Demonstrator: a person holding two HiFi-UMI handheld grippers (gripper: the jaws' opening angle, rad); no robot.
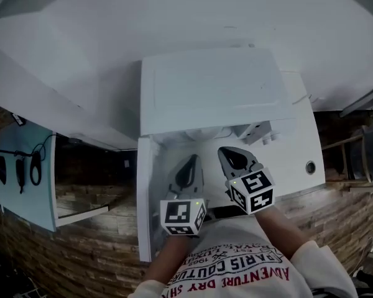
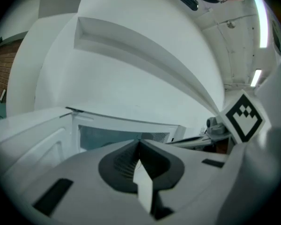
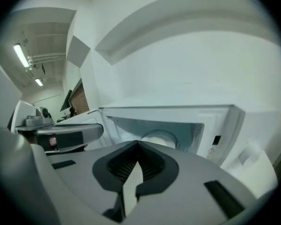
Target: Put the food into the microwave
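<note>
A white microwave [image 1: 214,92] stands on a white counter with its door [image 1: 146,191] swung open to the left. Inside the cavity sits a round white dish [image 3: 160,138], the food on it too pale to make out; the head view shows it as a pale curve [image 1: 202,134]. My left gripper [image 1: 189,161] hangs in front of the open door, jaws shut with nothing between them [image 2: 139,144]. Beside it, my right gripper [image 1: 227,151] faces the cavity, also shut and empty [image 3: 137,143]. Both are outside the oven.
The microwave's control knobs [image 1: 267,138] are at the front right. On the counter's right sits a small round fitting [image 1: 310,166]. A light-blue board [image 1: 25,172] with dark items hanging stands at the left. Brick surface lies below the counter edge.
</note>
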